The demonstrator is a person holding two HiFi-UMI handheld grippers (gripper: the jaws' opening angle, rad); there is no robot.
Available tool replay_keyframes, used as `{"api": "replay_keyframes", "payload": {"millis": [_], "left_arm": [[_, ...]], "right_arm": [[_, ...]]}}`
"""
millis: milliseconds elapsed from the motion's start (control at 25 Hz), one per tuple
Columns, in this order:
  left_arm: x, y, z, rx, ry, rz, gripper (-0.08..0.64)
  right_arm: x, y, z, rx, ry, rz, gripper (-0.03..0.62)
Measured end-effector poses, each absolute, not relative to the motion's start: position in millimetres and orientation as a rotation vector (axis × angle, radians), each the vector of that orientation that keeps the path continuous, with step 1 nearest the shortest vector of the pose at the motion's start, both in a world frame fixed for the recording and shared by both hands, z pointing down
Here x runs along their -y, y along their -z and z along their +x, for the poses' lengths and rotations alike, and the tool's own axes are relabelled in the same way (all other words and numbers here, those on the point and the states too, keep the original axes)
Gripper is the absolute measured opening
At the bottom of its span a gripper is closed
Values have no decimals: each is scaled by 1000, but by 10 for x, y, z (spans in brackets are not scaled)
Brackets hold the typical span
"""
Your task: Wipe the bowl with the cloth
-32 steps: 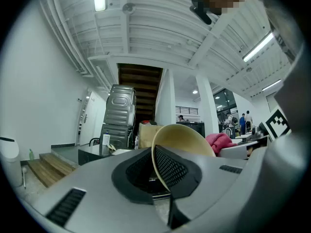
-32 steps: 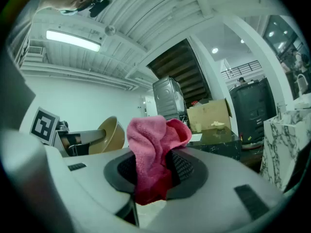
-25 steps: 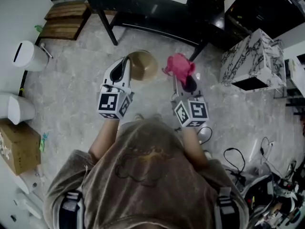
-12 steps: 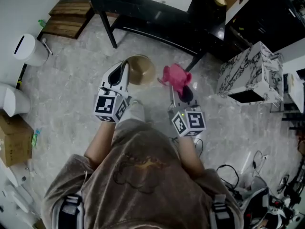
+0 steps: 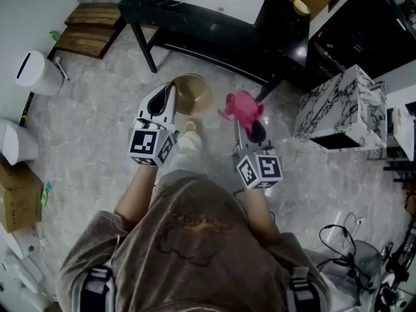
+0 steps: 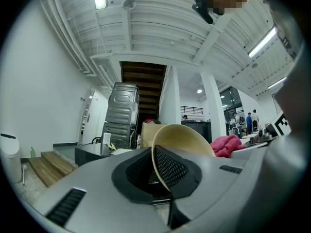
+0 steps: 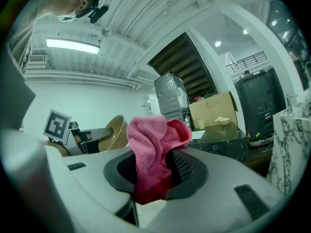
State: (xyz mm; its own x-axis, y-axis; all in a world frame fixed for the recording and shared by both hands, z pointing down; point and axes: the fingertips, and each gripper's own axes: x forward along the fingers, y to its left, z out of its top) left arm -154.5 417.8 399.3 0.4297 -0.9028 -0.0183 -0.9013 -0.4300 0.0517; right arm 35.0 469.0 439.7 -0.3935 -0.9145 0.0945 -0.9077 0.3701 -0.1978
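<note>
jaws of the left gripper [image 5: 170,95] are clamped on the rim of a tan, round, smooth bowl [image 5: 194,93], one meshed pad against the inside of the wall and the other against the outside, as the left gripper view shows. the bowl is held in the air, tipped up on its edge, its hollow turned partly toward the right gripper [image 5: 244,117]. that gripper's jaws are pinched narrow on a crumpled pink terry cloth [image 5: 242,105], which bunches up out of them and flops over the tips. bowl and cloth are near each other but apart, and a strip of grey marbled floor [image 5: 104,135] shows between them in the head view. both are held out in front of the person, short of a low black table [image 5: 214,31]. a white box with dark marble veining [image 5: 341,103] stands to the right, a white bin [image 5: 31,73] and brown wooden steps [image 5: 88,25] to the left, and a brown cardboard box [image 5: 16,200] at the left edge
</note>
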Motion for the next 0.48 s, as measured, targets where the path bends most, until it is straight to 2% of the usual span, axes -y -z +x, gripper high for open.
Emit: {"api": "replay_keyframes", "payload": {"millis": [480], "left_arm": [[-2989,-4006,-1456,1623,78,2621,17]], "right_arm": [[-3465,-4370,386,-2581,349,-1691,115]]}}
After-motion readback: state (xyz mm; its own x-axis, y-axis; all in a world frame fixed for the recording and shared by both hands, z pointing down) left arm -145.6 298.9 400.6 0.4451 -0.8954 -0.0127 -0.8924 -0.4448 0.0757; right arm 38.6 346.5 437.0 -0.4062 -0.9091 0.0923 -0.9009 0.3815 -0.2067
